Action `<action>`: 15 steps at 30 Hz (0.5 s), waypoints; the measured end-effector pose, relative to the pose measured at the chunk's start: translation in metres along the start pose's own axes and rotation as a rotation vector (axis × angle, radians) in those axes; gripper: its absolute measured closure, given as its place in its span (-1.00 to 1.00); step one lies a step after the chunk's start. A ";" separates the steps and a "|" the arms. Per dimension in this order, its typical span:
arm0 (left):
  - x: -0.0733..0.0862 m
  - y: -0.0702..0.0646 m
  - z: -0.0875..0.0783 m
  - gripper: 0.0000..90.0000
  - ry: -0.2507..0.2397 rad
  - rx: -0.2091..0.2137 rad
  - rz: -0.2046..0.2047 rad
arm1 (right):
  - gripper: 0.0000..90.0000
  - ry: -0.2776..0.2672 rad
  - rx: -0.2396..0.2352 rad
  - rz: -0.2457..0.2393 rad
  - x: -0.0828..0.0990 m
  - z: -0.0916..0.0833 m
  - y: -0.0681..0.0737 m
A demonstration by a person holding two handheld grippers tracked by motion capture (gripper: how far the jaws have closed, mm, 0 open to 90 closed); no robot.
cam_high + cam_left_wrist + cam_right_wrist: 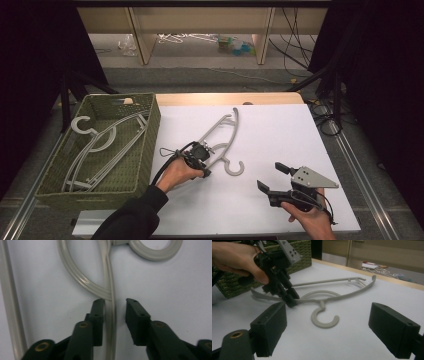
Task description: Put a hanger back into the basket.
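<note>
The grey hanger (220,137) lies flat on the white desk (280,130), at about three o'clock from the green basket (147,145) that already holds other hangers (97,145). The left tool (114,301) straddles the hanger's thin arm near the hook; one pad seems to touch the bar while the other stands just clear, so nothing is clamped. The bar sits off-centre, and on closing it could likely roll or skid out, or the pads may scrape the desk. The right tool (270,177) hangs at five o'clock from the hook, jaws wide apart and empty, too far off to steady a swinging hanger
</note>
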State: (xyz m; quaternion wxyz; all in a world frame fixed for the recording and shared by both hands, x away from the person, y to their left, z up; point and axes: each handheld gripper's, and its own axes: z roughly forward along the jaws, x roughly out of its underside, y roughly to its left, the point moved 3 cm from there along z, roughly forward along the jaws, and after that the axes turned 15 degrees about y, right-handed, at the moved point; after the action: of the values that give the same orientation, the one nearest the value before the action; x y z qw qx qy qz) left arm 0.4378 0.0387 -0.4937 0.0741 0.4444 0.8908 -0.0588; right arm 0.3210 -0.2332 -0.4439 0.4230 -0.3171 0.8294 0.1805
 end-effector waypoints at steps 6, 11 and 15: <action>-0.003 -0.002 0.000 0.62 0.025 -0.019 0.012 | -0.64 0.003 -0.006 -0.001 0.000 0.000 0.000; -0.004 -0.001 0.000 0.74 0.015 -0.010 0.011 | -0.64 -0.036 0.004 -0.007 -0.002 0.001 -0.001; -0.003 0.002 0.000 0.79 0.015 0.003 0.016 | -0.64 -0.006 0.001 -0.003 -0.001 0.000 0.000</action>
State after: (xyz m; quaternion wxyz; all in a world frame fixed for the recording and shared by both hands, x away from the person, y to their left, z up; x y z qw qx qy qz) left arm 0.4410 0.0373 -0.4930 0.0673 0.4522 0.8876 -0.0561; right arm 0.3212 -0.2327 -0.4425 0.4260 -0.3175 0.8278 0.1803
